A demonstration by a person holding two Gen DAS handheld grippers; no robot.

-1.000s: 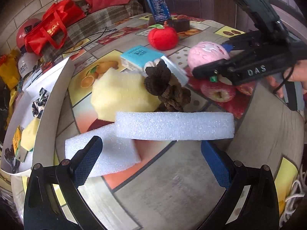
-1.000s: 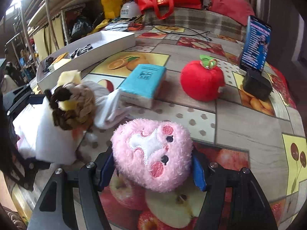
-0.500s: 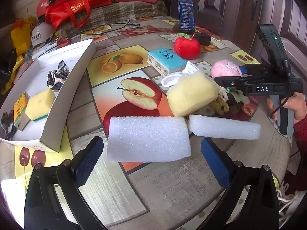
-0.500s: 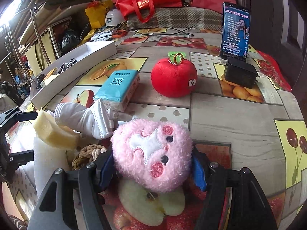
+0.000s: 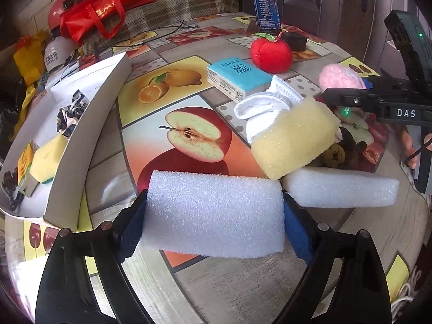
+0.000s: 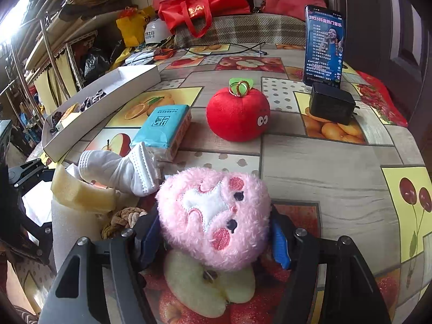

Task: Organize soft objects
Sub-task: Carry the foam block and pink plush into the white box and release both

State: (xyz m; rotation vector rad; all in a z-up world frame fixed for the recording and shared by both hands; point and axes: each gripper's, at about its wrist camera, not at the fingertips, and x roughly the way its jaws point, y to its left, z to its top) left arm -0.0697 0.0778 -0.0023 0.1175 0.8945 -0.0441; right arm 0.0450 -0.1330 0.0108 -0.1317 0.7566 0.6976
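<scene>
My left gripper (image 5: 213, 224) is shut on a white foam block (image 5: 213, 213), held just above the table's near edge. A second white foam block (image 5: 340, 187) lies to its right, with a yellow sponge (image 5: 294, 137) leaning on it. A white sock (image 5: 266, 106) and a brown knitted piece (image 5: 337, 154) lie behind. My right gripper (image 6: 213, 236) is shut on a pink plush toy (image 6: 213, 216); it also shows in the left wrist view (image 5: 340, 77). A red plush apple (image 6: 237, 116) stands farther back.
A white cardboard box (image 5: 81, 140) at the left holds a yellow sponge and small items. A blue tissue pack (image 5: 239, 77) lies mid-table. A phone (image 6: 324, 43) stands upright on a black stand (image 6: 330, 106) at the back. Bags and clutter crowd the table's far side.
My left gripper has closed its jaws on the near white foam block. The right gripper keeps hold of the pink plush and has turned a little.
</scene>
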